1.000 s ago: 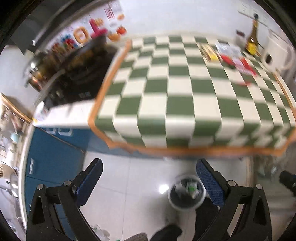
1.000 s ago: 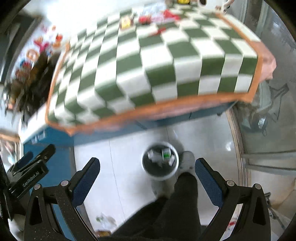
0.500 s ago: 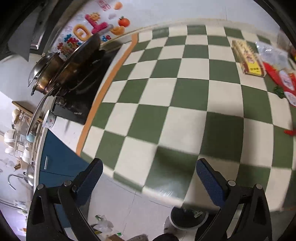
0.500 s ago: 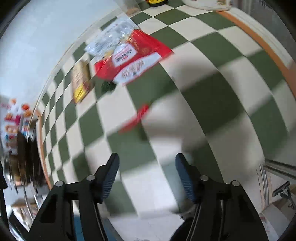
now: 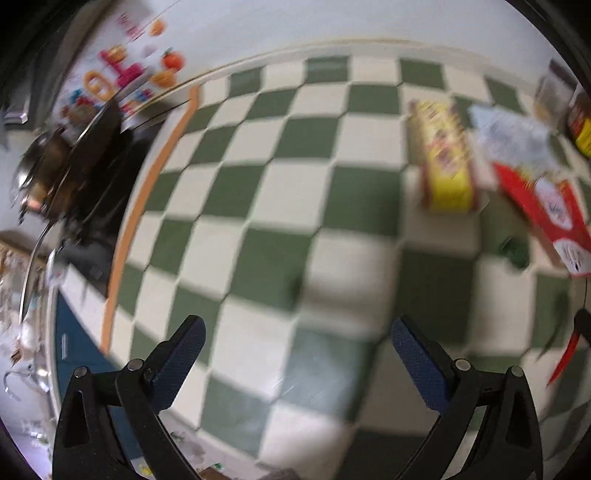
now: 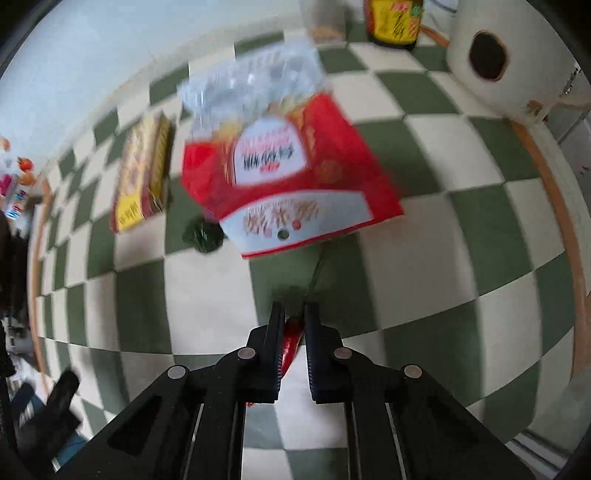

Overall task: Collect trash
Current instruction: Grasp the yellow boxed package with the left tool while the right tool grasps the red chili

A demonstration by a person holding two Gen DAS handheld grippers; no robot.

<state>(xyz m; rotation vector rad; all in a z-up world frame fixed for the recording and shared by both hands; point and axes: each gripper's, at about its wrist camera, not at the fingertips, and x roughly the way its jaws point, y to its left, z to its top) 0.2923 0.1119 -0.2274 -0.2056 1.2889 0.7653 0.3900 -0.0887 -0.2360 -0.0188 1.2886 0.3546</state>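
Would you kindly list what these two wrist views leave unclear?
- Red scrap, right wrist view: mostly hidden between the shut right tool fingers; its kind unreadable.
- Red snack bag print: motion-blurred.
- Dark green lump: too blurred to identify.
- Bottle: cut off by the top edge.

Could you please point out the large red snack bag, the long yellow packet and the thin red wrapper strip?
Large red snack bag [image 6: 288, 173], right wrist view, its white label.
Long yellow packet [image 6: 142, 173], right wrist view, its middle.
Thin red wrapper strip [image 6: 291, 341], right wrist view, the part between the jaws.
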